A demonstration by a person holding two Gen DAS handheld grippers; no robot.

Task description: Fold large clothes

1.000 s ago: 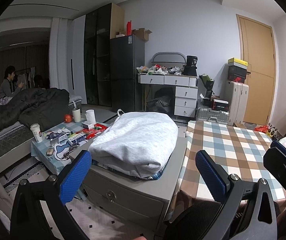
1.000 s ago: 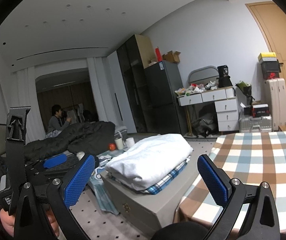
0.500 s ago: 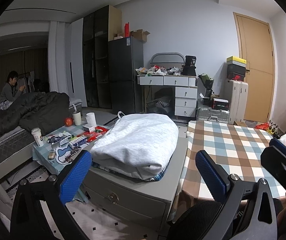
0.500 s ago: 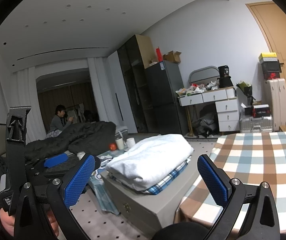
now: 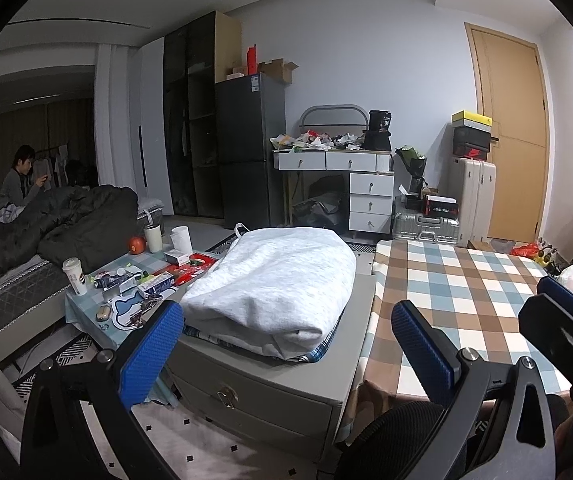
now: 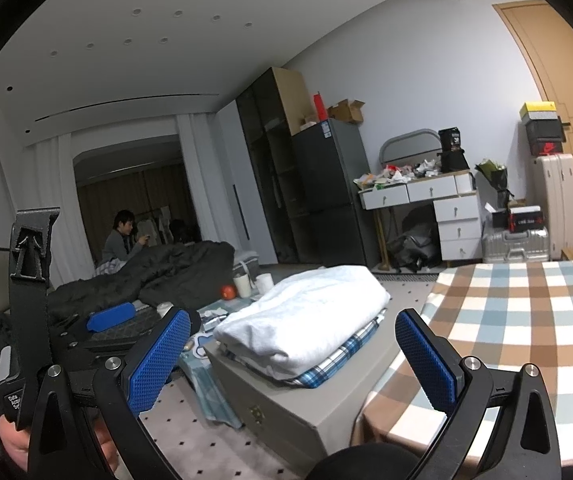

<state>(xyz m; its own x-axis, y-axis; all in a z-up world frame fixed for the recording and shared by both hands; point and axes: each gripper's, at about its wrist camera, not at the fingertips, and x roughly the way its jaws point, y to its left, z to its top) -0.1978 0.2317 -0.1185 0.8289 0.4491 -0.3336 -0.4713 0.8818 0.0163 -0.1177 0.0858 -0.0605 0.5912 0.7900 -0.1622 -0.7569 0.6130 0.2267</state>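
Grey drawer cabinet [image 5: 262, 384] carried folded white garment [image 5: 274, 280] atop plaid one [image 6: 338, 354], long axis toward the dresser [image 5: 350, 188]. Left gripper [image 5: 286, 344] and right gripper [image 6: 292, 354] gaped wide, empty.

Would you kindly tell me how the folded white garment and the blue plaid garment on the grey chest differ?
The folded white garment is plain, while the blue plaid garment is checked. The white garment lies on top, thick and fully visible; the plaid garment lies beneath it, with only its edges showing. Both are stacked on the grey drawer chest, untouched by either hand-held gripper.
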